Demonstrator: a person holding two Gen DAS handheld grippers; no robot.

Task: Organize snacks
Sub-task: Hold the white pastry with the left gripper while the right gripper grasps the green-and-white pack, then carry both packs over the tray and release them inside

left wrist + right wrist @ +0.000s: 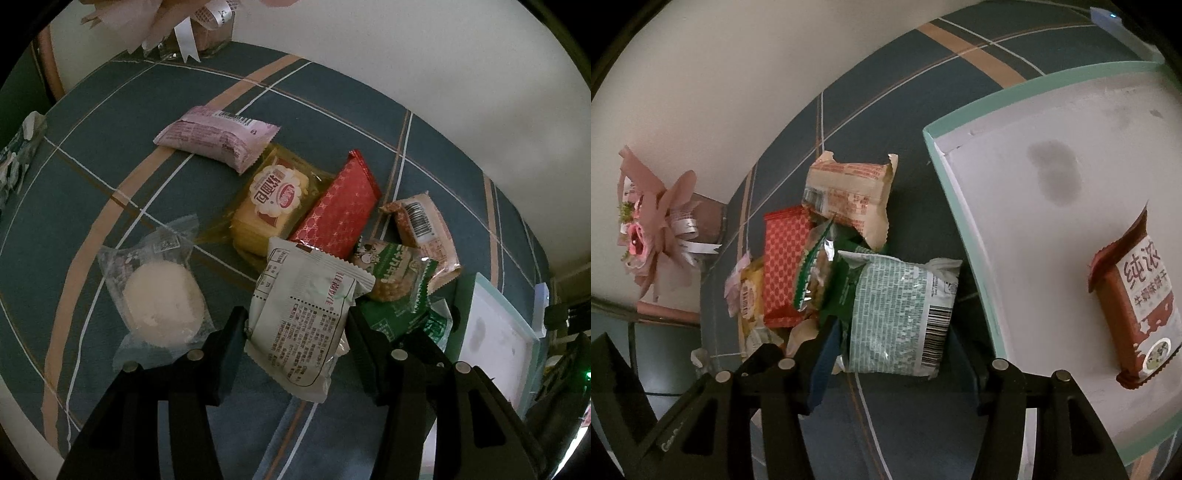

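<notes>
My left gripper [297,325] is shut on a white snack packet [303,314] with red print, held by its sides just above the cloth. My right gripper [894,347] is open around a pale green foil packet [897,314] lying on the cloth; the fingers stand on either side without touching. A pile of snacks sits ahead: a red packet [338,210], a yellow cake packet [271,206], a pink packet [218,138], a green cracker packet [395,273] and a tan packet [421,225]. A clear-wrapped white bun [160,302] lies left. A brown biscuit packet [1137,302] lies in the mint-rimmed white box [964,221].
The round table wears a dark blue cloth [92,192] with tan and white lines. A pink paper bouquet [653,229] stands at the table's far edge. A crumpled packet [18,155] lies at the left edge. The box also shows at the right in the left wrist view [465,306].
</notes>
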